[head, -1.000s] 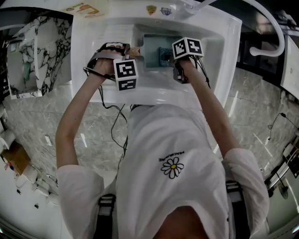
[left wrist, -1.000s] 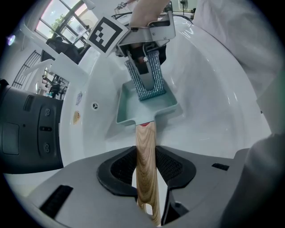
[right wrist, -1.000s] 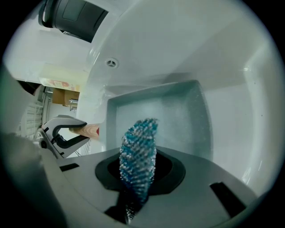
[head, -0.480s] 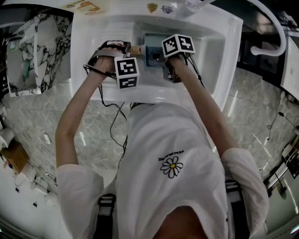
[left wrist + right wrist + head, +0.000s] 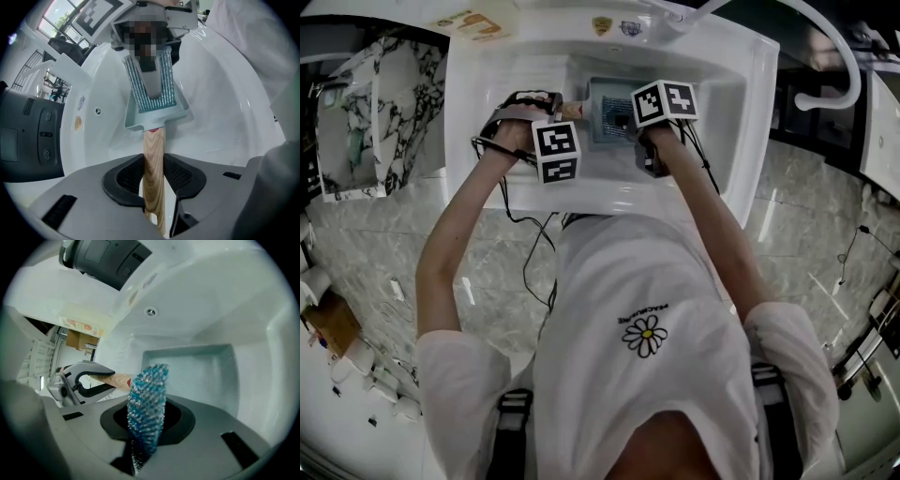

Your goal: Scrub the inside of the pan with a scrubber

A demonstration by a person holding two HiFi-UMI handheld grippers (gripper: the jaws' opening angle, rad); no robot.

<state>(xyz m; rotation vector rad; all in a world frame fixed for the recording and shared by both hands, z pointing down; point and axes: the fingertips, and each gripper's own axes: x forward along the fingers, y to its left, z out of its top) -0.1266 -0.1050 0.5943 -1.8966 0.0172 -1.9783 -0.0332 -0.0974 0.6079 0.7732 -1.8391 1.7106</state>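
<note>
A pale teal square pan (image 5: 605, 98) lies in the white sink (image 5: 722, 84), its wooden handle (image 5: 572, 110) pointing left. My left gripper (image 5: 561, 111) is shut on that handle (image 5: 153, 164), and the pan (image 5: 140, 119) stretches away from its jaws. My right gripper (image 5: 637, 120) hovers over the pan, shut on a blue-and-silver scrubber (image 5: 147, 404) that stands upright between its jaws. In the left gripper view the scrubber (image 5: 161, 79) lies flat against the pan's inside. The right gripper view shows the pan's inside (image 5: 201, 371) and the left gripper (image 5: 82, 380) on the handle (image 5: 115, 379).
The sink's steep white walls close round the pan on all sides. A faucet (image 5: 675, 17) rises at the back rim, and an overflow hole (image 5: 150, 311) sits in the back wall. A white hose (image 5: 844, 66) curves at the right. A dark grey fixture (image 5: 28, 136) stands beside the sink.
My right gripper has slid the scrubber left across the pan, then a little back toward the right and nearer me. The left gripper has kept the handle still.
</note>
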